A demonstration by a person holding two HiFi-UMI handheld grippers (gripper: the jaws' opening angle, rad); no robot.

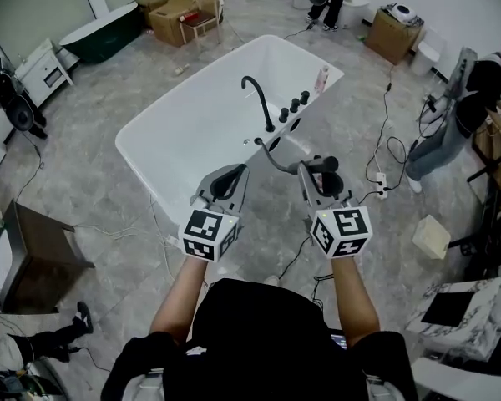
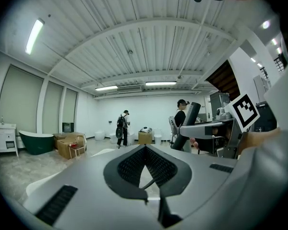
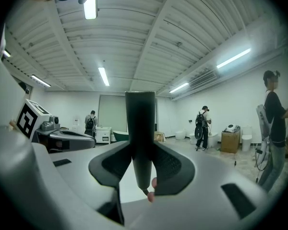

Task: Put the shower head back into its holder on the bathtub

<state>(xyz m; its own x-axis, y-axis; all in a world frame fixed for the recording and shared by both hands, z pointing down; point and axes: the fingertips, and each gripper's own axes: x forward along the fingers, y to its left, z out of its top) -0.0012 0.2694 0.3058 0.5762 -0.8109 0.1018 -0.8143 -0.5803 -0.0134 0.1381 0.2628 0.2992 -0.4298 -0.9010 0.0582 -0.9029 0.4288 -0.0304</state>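
Two grippers hovered level over the near rim of the glossy white bathtub (image 1: 150,132). The slim, matte black, stick-shaped shower head (image 3: 140,123) looked rigid and fairly light. Its smooth round handle could slip or twist in a grip, though, and the dark flexible hose (image 1: 271,155) trailing to the tub deck would probably tug it sideways. The middle of the handle seemed the best place to hold it, leaving the lower end free for seating.

On the left, the left gripper (image 2: 145,150) had its fingers (image 2: 125,169) pressed tip to tip with nothing between them. Past it on the deck stood the black gooseneck faucet (image 1: 257,98) and a row of round black knobs (image 1: 294,104). The holder (image 1: 274,144) appeared to be the dark opening beside them, though that was hard to confirm.

On the right, the right gripper (image 3: 141,164) had its fingers clamped wide on the handle. It held the shower head upright above the tub's near edge, short of the holder.
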